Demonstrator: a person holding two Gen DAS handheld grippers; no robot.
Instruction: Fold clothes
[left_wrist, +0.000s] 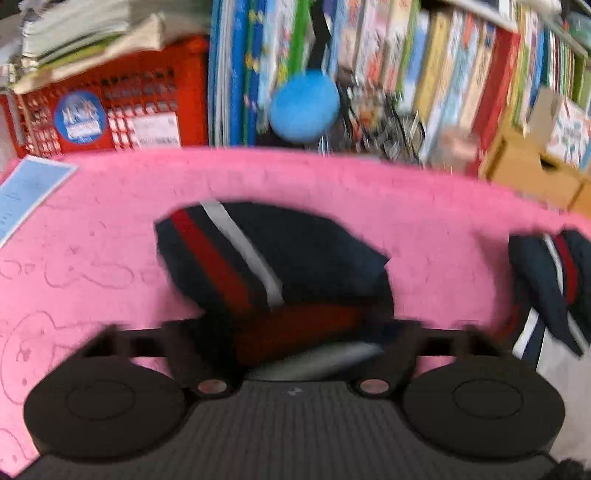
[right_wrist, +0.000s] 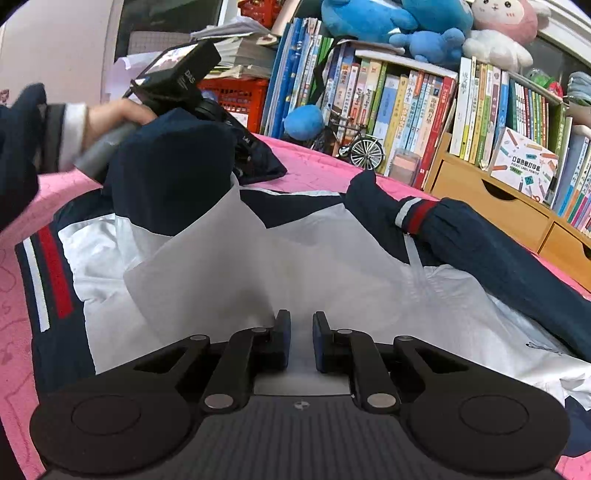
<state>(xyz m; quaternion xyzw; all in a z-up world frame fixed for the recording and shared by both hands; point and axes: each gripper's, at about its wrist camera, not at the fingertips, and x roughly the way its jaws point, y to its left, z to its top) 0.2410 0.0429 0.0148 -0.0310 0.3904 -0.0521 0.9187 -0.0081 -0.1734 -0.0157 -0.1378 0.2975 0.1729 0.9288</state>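
A navy and white jacket (right_wrist: 332, 258) with red and white stripes lies spread on the pink bedspread (right_wrist: 325, 166). One navy sleeve (right_wrist: 480, 243) is folded across it at the right. The other sleeve (left_wrist: 277, 258) is lifted off the bed, its striped cuff lying between the fingers of my left gripper (left_wrist: 295, 332), which is closed on it. This view is blurred. The right wrist view shows the left gripper (right_wrist: 243, 147) at upper left, half hidden by that navy sleeve, in a person's hand (right_wrist: 114, 114). My right gripper (right_wrist: 301, 332) is nearly closed, pinching the jacket's white fabric at its near edge.
A bookshelf (right_wrist: 406, 99) packed with books runs along the far side of the bed, with plush toys on top. Wooden drawers (right_wrist: 498, 210) stand at the right, and a red crate (left_wrist: 110, 110) under stacked papers at the left. A blue sheet (left_wrist: 29, 188) lies on the bedspread.
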